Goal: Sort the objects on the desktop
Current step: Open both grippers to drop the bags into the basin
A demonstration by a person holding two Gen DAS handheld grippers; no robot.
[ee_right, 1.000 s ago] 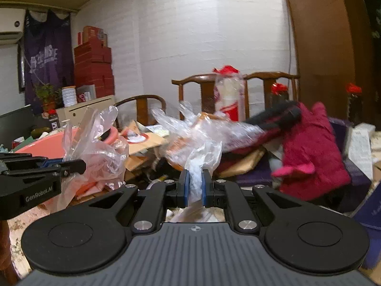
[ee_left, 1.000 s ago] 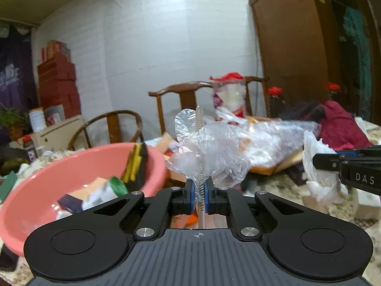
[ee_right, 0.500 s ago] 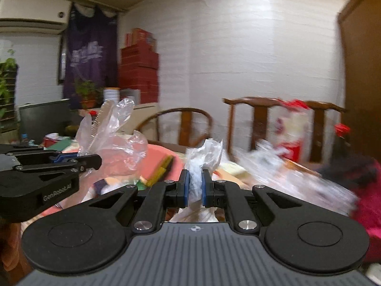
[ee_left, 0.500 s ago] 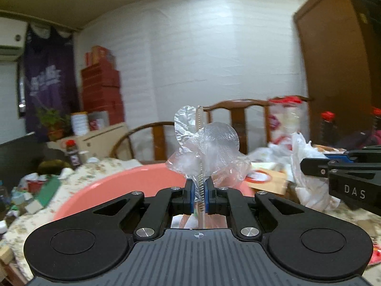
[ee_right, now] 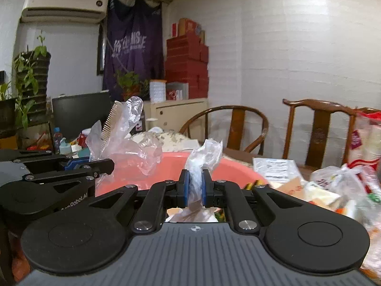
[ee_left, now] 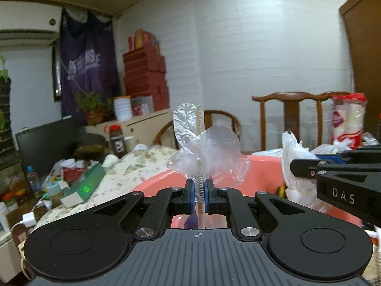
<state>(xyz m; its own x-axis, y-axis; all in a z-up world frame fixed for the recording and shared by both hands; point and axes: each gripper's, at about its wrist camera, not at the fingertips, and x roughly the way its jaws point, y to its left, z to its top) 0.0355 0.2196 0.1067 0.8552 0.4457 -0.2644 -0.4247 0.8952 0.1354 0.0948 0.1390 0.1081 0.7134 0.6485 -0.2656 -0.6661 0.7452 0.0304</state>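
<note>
Here the cluttered bench [ee_left: 133, 166] runs off to the left, and the pink basin [ee_right: 152, 166] sits on it just beyond both grippers, its rim below and ahead of the fingers. The right gripper [ee_right: 195, 188] is clamped on a crumpled white bag [ee_right: 204, 157]. The left gripper [ee_left: 199, 188] is closed on a comb [ee_right: 109, 121] in a clear wrapper [ee_left: 209, 152], its long axis standing upright out of the fingers. Both loads hang over the basin's near edge. The next move likely depends on that: each load is already above the basin, left hand toward its left side, right toward its middle.
</note>
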